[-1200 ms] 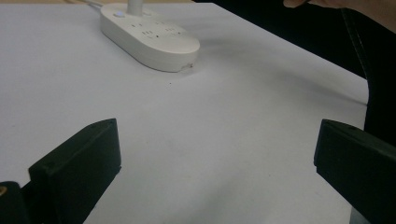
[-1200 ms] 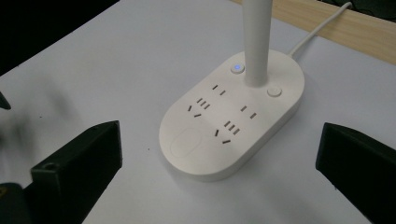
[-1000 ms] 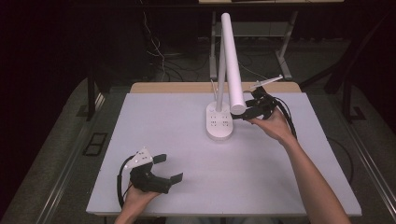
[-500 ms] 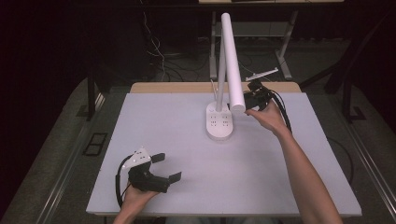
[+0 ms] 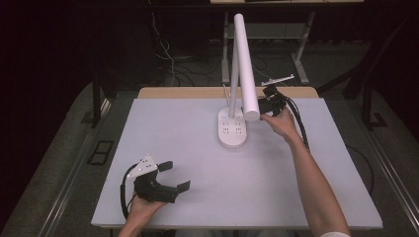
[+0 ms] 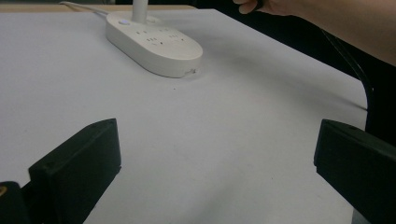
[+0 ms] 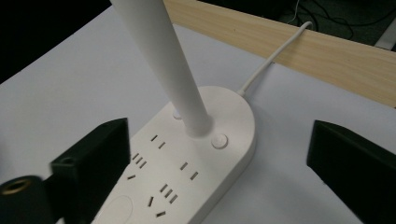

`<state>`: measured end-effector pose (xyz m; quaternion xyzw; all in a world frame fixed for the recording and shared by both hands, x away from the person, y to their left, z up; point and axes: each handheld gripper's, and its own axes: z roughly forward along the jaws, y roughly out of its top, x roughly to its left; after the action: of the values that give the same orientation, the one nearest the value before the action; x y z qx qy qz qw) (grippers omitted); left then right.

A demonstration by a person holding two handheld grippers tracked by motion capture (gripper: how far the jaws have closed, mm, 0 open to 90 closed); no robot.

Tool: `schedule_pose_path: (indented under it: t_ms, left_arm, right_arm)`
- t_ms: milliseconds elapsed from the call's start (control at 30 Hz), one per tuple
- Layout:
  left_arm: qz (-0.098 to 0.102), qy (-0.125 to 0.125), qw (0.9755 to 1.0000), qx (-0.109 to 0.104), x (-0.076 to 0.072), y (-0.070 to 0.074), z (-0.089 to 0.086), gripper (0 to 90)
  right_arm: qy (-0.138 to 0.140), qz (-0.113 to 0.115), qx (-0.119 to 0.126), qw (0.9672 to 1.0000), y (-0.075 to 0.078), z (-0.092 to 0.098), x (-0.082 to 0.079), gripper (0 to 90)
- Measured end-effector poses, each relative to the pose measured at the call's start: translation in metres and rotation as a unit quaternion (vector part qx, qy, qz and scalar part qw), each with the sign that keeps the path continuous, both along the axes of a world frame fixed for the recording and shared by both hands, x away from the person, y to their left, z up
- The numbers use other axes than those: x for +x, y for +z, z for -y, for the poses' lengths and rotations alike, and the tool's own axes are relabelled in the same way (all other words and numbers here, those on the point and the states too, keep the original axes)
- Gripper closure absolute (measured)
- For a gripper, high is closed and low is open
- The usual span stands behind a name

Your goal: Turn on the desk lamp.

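High view has the white desk lamp (image 5: 233, 129) standing toward the far edge of the surface (image 5: 197, 148), a bit right of centre, with its long tube head angling out over the base. Right tool (image 5: 267, 104) sits just beside the tip of that tube; its jaws have just been closing a little but are wide apart, nothing between them. Left tool (image 5: 173, 177) rests near the front-left corner, jaws spread wide, gripping nothing.
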<state>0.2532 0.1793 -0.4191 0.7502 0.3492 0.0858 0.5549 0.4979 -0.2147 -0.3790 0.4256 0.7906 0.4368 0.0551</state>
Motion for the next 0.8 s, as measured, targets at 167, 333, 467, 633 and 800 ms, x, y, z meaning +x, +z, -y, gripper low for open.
schedule_pose_path:
  t_ms: [167,333,467,633,800]
  left_arm:
    - [0.006,0.005,1.0000,-0.005,0.000,0.001,-0.002,0.0]
    - [0.007,0.009,0.9999,-0.007,0.000,0.002,-0.004,0.0]
    - [0.009,0.009,0.9999,-0.007,0.000,0.002,-0.005,0.0]
    - [0.008,0.009,0.9999,-0.007,0.000,0.002,-0.005,0.0]
    - [0.008,0.008,0.9999,-0.007,0.000,0.001,-0.005,0.0]
  right_arm:
    - [-0.011,0.004,0.006,0.9999,-0.003,-0.002,0.003,24.1]
    - [-0.020,-0.003,0.007,0.9998,-0.013,-0.008,0.007,46.0]
    - [-0.025,-0.005,0.011,0.9996,-0.017,-0.012,0.008,55.7]
    - [-0.030,-0.011,0.013,0.9994,-0.025,-0.015,0.012,72.6]
    - [-0.031,-0.019,0.014,0.9992,-0.030,-0.017,0.013,81.0]
